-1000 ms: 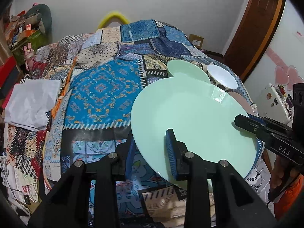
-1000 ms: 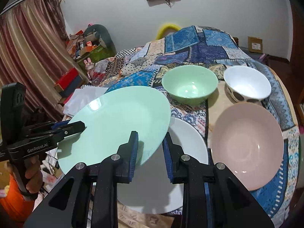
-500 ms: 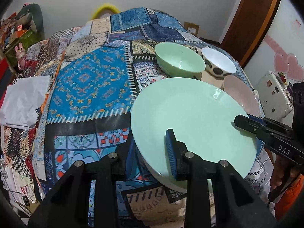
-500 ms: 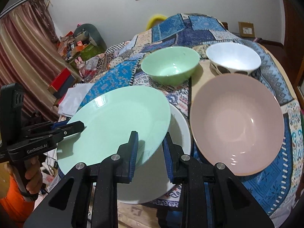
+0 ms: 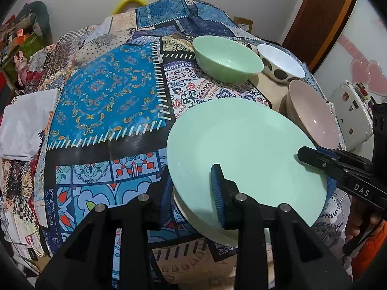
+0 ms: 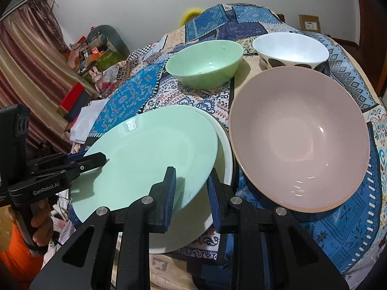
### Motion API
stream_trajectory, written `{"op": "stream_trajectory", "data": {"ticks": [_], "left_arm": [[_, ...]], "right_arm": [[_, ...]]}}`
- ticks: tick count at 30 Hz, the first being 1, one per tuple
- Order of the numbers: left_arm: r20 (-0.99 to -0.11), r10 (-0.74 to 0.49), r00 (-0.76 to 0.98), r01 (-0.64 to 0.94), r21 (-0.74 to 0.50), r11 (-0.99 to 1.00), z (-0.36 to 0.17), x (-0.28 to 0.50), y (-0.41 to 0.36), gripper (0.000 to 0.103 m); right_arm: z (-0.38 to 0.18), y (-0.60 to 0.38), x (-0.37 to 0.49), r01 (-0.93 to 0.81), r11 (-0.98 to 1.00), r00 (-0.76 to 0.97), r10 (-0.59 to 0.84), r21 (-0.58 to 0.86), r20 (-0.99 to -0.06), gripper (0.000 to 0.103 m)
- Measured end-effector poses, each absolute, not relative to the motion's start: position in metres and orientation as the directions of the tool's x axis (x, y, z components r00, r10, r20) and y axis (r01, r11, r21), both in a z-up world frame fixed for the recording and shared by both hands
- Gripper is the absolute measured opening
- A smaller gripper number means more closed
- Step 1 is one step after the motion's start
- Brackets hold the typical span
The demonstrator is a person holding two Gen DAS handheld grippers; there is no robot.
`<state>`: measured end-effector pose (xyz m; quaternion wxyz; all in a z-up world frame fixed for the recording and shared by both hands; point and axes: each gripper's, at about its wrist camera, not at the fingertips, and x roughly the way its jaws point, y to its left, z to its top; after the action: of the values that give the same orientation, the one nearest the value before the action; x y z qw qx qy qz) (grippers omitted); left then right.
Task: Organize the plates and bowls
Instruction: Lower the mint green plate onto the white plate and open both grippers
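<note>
A pale green plate is held by its two opposite rims, just above a white plate whose edge shows beneath it. My left gripper is shut on the near rim in the left wrist view and appears at the left in the right wrist view. My right gripper is shut on the other rim and shows at the right. Behind stand a green bowl, a white spotted bowl and a wide pink bowl.
A patchwork cloth covers the round table. A folded white sheet lies off its left edge, and a white box stands beyond the right edge. Boxes and clutter sit by the curtain.
Both grippers have come down with the green plate, closer to the white plate and the table. The bowls now look nearer and larger. Both grips are unchanged.
</note>
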<state>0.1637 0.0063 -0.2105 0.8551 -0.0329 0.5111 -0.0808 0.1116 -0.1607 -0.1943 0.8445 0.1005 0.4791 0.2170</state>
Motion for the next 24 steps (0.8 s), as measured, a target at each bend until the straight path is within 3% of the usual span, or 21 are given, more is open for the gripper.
{"op": "stream_trajectory", "data": {"ticks": [24], "left_arm": [[-0.890,-0.124,0.438,0.103,-0.087,0.991,-0.224,0.163,0.002,0.030]], "right_arm": [[-0.201,-0.161,0.107,-0.274,0.881,0.420,0.470,0.386,-0.776,0.025]]}}
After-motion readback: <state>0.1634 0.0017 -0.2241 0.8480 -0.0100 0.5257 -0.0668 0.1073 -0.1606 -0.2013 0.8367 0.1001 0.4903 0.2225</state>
